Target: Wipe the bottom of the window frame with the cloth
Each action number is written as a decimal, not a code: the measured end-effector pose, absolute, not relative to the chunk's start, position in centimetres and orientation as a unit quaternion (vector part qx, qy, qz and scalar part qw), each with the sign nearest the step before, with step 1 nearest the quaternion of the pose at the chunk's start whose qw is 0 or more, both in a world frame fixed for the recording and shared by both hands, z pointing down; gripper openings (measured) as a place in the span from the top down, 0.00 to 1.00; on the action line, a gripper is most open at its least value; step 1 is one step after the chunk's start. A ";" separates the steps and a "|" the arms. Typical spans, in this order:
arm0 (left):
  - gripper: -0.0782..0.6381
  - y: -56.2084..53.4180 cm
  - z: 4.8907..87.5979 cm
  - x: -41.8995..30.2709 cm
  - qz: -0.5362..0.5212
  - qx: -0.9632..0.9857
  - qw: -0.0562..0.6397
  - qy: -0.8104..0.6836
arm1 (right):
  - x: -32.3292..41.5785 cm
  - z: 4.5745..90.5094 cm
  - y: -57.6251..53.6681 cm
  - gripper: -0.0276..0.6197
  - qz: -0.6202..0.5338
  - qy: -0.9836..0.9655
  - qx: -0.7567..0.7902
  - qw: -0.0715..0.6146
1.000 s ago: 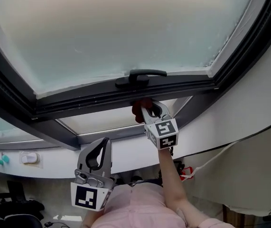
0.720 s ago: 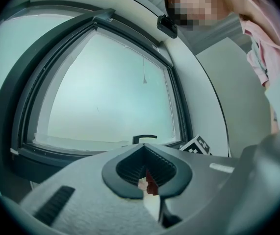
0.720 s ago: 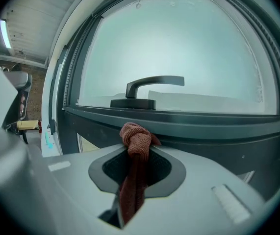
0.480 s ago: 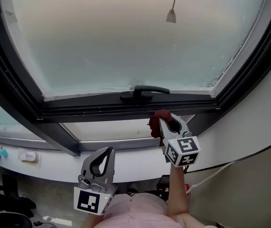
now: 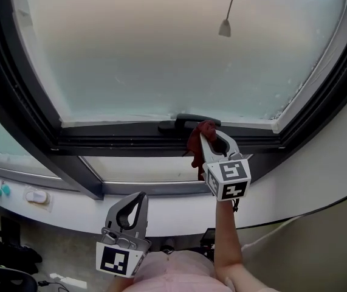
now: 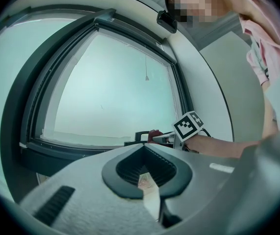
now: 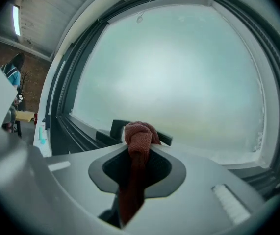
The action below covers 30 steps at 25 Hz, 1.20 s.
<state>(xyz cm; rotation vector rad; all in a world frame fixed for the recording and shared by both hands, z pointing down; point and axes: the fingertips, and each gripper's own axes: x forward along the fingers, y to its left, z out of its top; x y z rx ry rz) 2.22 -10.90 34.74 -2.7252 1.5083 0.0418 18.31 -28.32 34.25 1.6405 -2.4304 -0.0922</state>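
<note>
Window frame (image 5: 118, 140): dark, bottom rail runs left-right under frosted pane (image 5: 161, 53); white sill (image 5: 167, 207) below.
Right gripper (image 5: 208, 132): raised to rail, just beside handle (image 5: 182, 122); by far nearer arm.
Left gripper (image 5: 135, 201): low, well apart from rail, jaws together, nothing between.
Cloth (image 7: 137, 136): red knotted wad pinched in right jaws, bunched end past tips, toward rail; contact unclear. Wipe likely follows rail's long axis.

the cloth (image 5: 195, 141) is dark red. the window frame (image 5: 130, 141) is dark grey, its glass (image 5: 161, 53) frosted pale green-white. the left gripper (image 5: 138, 197) and right gripper (image 5: 211, 136) are grey, with black-and-white square markers. the shirt (image 5: 173, 275) is pink.
</note>
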 end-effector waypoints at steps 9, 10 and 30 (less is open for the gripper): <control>0.89 -10.7 34.5 2.2 0.027 -0.866 0.016 0.499 | 18.1 34.9 -29.9 0.86 -0.038 -0.810 0.566 0.146; 0.89 -10.5 34.5 2.5 0.027 -0.868 0.016 0.496 | 18.1 35.0 -29.8 0.86 -0.039 -0.811 0.565 0.146; 0.89 -8.5 34.1 3.8 0.034 -0.880 0.031 0.473 | 18.9 35.1 -29.8 0.86 -0.062 -0.819 0.543 0.177</control>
